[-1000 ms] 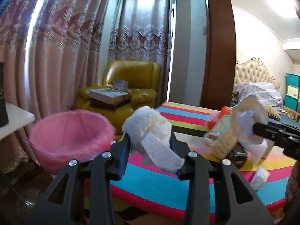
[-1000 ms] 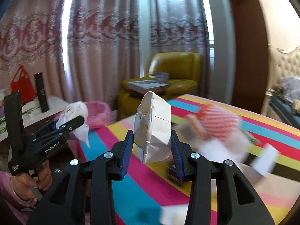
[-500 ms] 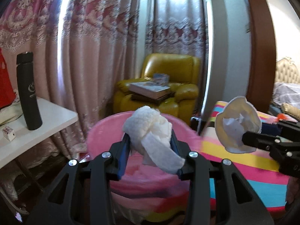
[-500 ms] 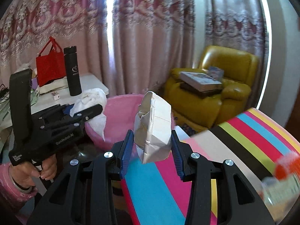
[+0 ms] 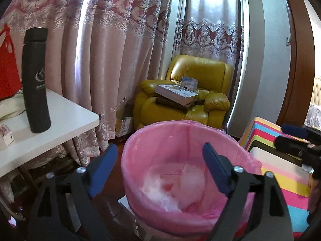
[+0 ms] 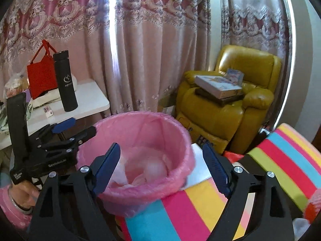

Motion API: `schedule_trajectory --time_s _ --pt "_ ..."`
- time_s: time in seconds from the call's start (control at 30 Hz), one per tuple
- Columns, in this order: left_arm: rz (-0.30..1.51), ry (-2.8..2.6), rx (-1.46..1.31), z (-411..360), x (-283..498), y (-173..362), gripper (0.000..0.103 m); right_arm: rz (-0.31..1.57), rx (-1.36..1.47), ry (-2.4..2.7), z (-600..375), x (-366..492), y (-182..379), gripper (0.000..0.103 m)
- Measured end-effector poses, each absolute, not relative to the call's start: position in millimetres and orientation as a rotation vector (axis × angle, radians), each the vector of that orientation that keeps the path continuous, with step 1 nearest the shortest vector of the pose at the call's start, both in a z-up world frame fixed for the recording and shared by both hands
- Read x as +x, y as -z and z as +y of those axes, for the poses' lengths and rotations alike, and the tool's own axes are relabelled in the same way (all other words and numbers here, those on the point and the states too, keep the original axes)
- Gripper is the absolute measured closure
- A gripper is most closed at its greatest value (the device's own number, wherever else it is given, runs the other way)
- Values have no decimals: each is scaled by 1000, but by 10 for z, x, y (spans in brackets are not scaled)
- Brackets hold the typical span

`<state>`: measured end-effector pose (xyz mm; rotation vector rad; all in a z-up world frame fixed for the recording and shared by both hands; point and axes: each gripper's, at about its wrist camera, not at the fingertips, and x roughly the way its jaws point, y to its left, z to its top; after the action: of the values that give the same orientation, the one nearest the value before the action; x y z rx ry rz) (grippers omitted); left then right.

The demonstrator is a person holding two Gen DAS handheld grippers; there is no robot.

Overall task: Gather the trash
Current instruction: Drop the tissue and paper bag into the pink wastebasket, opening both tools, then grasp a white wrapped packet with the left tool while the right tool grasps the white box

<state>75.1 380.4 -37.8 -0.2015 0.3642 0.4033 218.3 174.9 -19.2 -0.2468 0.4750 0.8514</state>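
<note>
Now over the pink-lined bin (image 5: 186, 160), both grippers empty: left gripper (image 5: 160, 168) jaws spread wide, right gripper (image 6: 162, 164) jaws likewise apart. Best to hold clear above the rim, confirm nothing clings to the pads, then swing back toward the striped table (image 6: 280, 160). Trash (image 6: 154, 168) inside the liner, pale and blurred; separate pieces hard to distinguish. Remaining table litter mostly out of frame.

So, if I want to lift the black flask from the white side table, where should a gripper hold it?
Grip the black flask around the middle of its body, coming from the table's open front edge. It stands upright, tall and narrow; the red bag crowds its far side.
</note>
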Motion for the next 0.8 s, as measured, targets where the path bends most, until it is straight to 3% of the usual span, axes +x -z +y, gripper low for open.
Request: schedule_trajectory --time_s 0.07,0.37,0.8 --pt "353 -416 -200 3762 679 367 5 451 -263 -832 1610 2084 132 23" --pt "368 -323 -180 3108 454 368 5 390 -269 -708 580 1532 -10 18" --pt "406 168 40 1021 656 305 5 416 -135 -308 -1500 1193 149 18"
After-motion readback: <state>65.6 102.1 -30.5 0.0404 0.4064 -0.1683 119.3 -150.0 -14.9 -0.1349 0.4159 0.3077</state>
